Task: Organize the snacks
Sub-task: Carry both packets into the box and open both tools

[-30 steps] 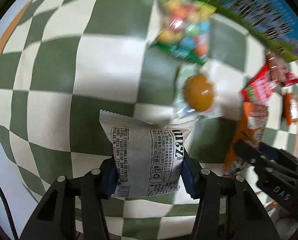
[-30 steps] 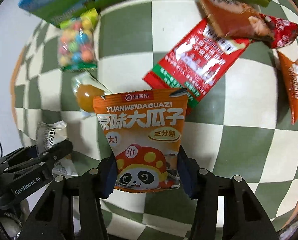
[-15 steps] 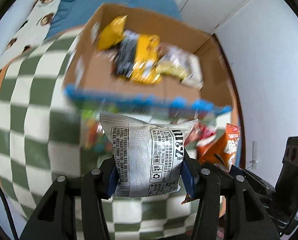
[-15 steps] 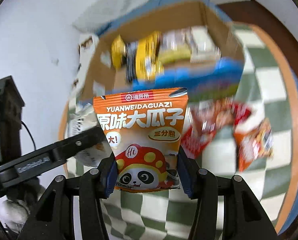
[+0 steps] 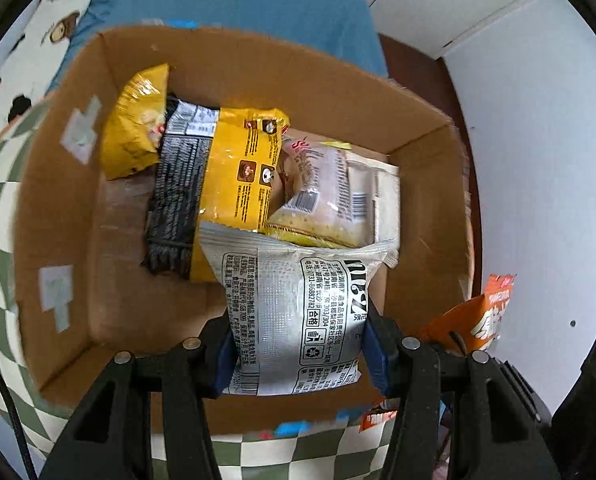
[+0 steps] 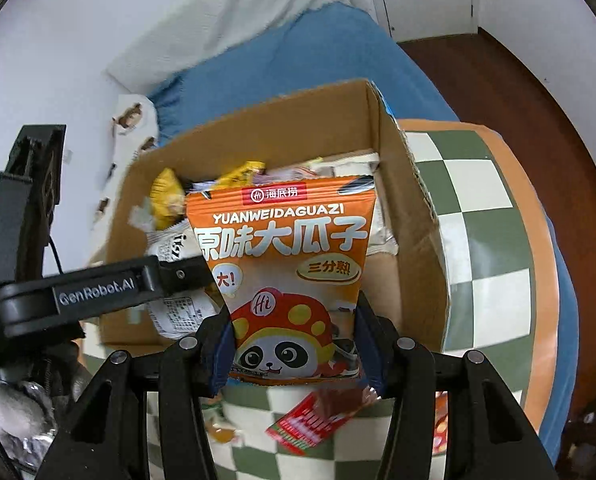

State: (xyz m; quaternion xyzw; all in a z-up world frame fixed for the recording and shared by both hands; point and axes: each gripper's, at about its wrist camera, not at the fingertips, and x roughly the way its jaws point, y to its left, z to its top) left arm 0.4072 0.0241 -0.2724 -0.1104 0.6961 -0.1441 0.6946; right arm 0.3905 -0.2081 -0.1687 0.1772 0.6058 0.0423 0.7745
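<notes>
The orange packet (image 6: 285,276), printed "YUANWEIDAGUAZI", is pinched in the right gripper (image 6: 291,354) at the cardboard box (image 6: 410,208) rim. The left gripper (image 5: 298,354) clamps a silver packet (image 5: 298,308), its small print blurred, above the box's bare near floor.

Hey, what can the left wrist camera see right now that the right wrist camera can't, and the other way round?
Left wrist only: the black snack packet on the box floor.
Right wrist only: the red-and-green snack packet on the green-and-white checkered tablecloth.
Both: the open cardboard box, the silver foil packet clamped in the left gripper, the orange sunflower-seed packet in the right gripper.
</notes>
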